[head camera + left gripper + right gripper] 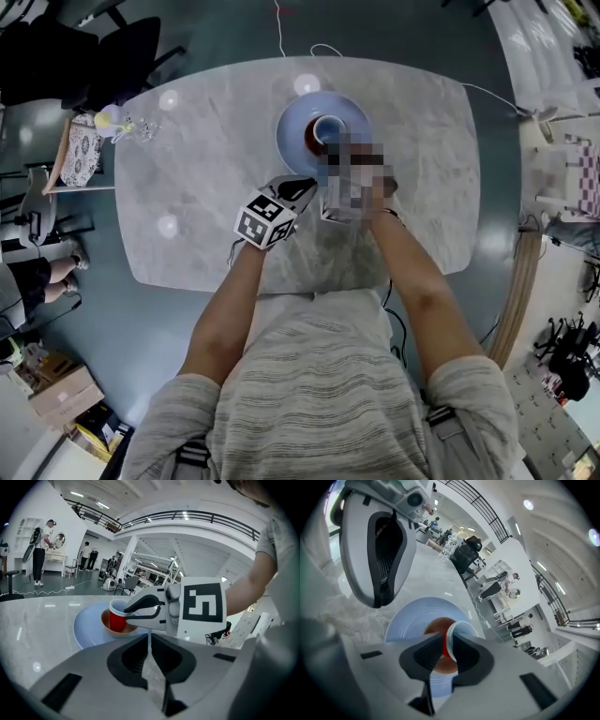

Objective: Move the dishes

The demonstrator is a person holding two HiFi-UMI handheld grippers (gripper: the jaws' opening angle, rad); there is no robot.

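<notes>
A pale blue plate [291, 131] lies on the far middle of the marble table [187, 187]. On the plate sits a brown bowl [108, 626], and a red cup [117, 619] with a white inside stands in the bowl. My right gripper [447, 641] is shut on the cup's rim, one jaw inside and one outside; in the left gripper view the right gripper [123, 612] reaches in from the right. In the head view a mosaic patch hides most of it. My left gripper [305, 187] hovers beside it, nearer me, shut and holding nothing.
A small yellow and clear ornament [117, 122] stands at the table's far left corner. A white cable [323, 49] trails over the far edge. A dark chair [103, 52] and a stool [82, 155] stand to the left. People stand far off in the hall.
</notes>
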